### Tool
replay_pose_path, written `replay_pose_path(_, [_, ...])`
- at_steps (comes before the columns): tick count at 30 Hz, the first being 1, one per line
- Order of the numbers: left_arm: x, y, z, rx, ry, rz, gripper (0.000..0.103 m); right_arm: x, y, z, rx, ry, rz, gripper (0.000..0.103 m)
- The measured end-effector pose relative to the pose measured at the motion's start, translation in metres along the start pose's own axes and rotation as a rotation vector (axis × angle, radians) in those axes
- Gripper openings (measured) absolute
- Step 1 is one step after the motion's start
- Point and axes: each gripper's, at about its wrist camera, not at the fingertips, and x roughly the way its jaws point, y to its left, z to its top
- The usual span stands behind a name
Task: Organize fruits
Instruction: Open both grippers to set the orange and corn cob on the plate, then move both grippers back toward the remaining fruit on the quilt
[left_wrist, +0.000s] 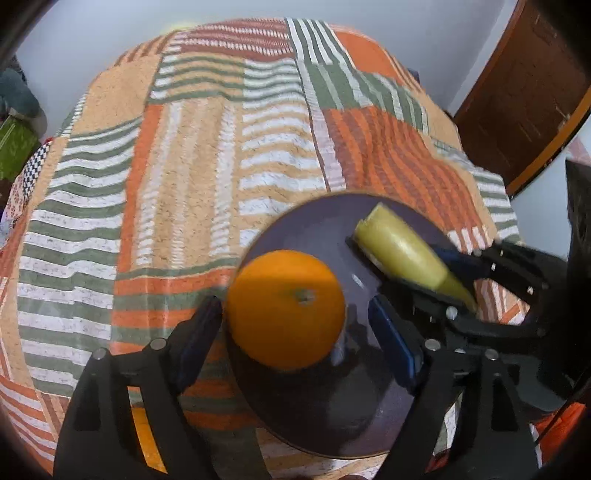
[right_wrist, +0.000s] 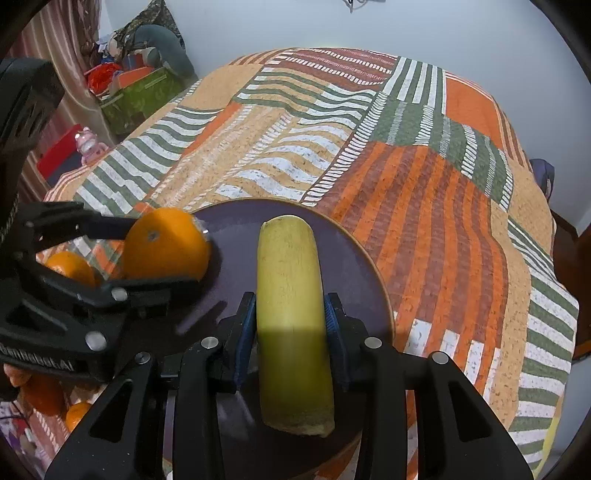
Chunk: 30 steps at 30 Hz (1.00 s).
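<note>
- Bed cover (left_wrist: 207, 155): a striped patchwork cloth in orange, green and white is the work surface; it is soft, so I judge the plate serves as the firm collecting spot for the fruit.
- Plate (left_wrist: 314, 229): a dark purple round plate lies flat on the cloth near its front edge, under both grippers. It holds the orange and sits beneath the banana piece.
- Left gripper (left_wrist: 295, 321): its jaws stand wide on either side of the orange. The left pad is at or just beside the peel; the right pad stands clear with a visible gap. No grip is applied, which reads as a release onto the plate.
- Right gripper (right_wrist: 290, 328): its jaws are narrow and clamped on the banana piece, blue pads pressing both flanks near mid-length, so it stays controlled over the plate.
- Banana piece (right_wrist: 291, 314): yellow-green, both ends blunt. Its long axis runs straight along the gripper's pointing line, far end towards the plate's far rim. Whether it rests on the plate cannot be told.
- Orange (left_wrist: 286, 308): sits on the plate's left part, stem scar facing up and slightly right.
- Loose oranges (right_wrist: 70, 267): more lie on the cloth left of the plate, not yet gathered.
</note>
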Motion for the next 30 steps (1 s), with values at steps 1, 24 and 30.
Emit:
replay_pose_path(1, [-0.004, 0.001, 0.000, -0.004, -0.014, 0.004, 0.082, -0.001, 0.001, 0.000, 0.002, 0.001, 0.004, 0.040])
replay_pose_path(24, [-0.127, -0.002, -0.116, 0.059, -0.122, 0.074, 0.085, -0.116, 0.044, -0.057, 0.015, -0.138, -0.042, 0.057])
replay_pose_path(30, [-0.134, 0.000, -0.166, 0.075, -0.080, 0.096, 0.085, -0.131, 0.062, -0.096, 0.000, -0.120, -0.029, 0.057])
